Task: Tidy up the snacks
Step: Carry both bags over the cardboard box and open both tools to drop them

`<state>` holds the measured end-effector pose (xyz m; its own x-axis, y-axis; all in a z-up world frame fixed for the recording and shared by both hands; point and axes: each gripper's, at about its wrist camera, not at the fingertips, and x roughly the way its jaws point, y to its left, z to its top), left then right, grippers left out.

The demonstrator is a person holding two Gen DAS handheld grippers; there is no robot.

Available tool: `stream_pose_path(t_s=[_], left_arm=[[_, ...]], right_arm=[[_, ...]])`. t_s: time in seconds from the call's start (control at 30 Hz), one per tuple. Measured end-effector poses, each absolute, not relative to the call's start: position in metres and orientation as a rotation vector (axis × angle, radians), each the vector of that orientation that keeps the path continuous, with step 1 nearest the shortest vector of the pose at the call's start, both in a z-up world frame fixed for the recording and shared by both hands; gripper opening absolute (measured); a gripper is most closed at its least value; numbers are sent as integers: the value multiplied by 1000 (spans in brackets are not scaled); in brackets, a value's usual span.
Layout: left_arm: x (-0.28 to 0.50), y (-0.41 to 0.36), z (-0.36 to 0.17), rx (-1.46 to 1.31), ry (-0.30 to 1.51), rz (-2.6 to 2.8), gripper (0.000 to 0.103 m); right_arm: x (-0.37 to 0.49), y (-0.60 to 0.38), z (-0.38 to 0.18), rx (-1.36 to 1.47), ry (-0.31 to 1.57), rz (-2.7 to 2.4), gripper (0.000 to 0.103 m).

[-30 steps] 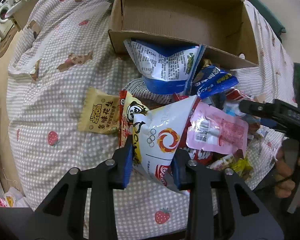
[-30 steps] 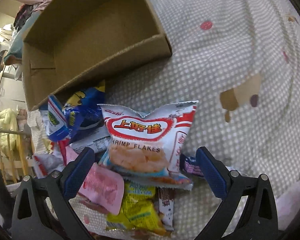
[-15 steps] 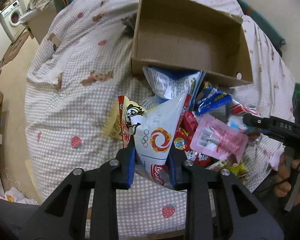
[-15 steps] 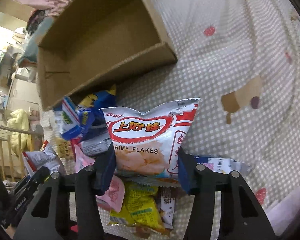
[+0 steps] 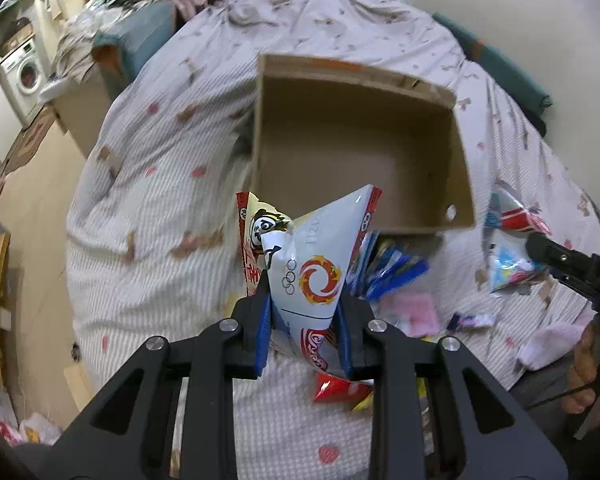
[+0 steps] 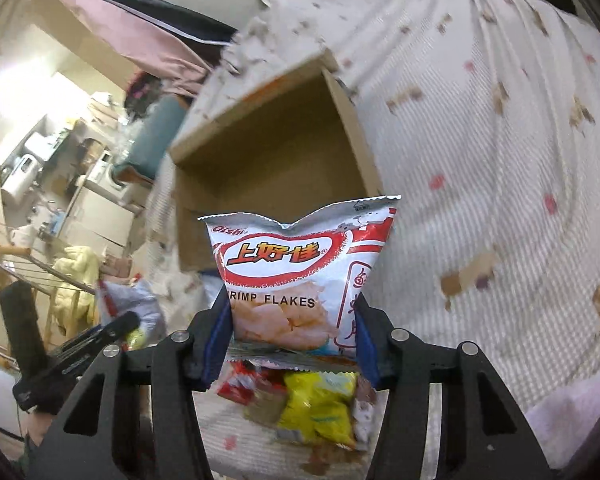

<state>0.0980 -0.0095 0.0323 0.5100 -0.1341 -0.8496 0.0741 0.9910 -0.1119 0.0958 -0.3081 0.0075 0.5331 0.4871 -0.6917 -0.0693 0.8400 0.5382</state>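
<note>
Bed, gingham spread (image 5: 148,264); empty cardboard box (image 5: 356,148) beyond the loose snacks. Left gripper (image 5: 304,320) clamps white pouch (image 5: 312,268); right gripper (image 6: 292,332), half-closed, pinches shrimp flakes bag (image 6: 300,276). I'd carry both past the near wall, then release low inside.

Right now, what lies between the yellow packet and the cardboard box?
In the right wrist view, the shrimp flakes bag held up over red packets fills that stretch between yellow packet and cardboard box.

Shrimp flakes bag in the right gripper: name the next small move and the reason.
Probably carry the shrimp flakes bag forward over the cardboard box. The right gripper is shut on it, lifted off the snack pile, and the box looks empty.
</note>
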Motion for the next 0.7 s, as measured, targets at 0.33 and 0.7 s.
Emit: stream_pose_path(t_s=[0.33, 0.7], left_arm=[[150, -46, 57, 25, 911, -183, 23], [198, -64, 25, 82, 876, -186, 23]], right_arm=[[158, -281, 27, 429, 907, 369, 55], [205, -264, -6, 398, 932, 380, 55]])
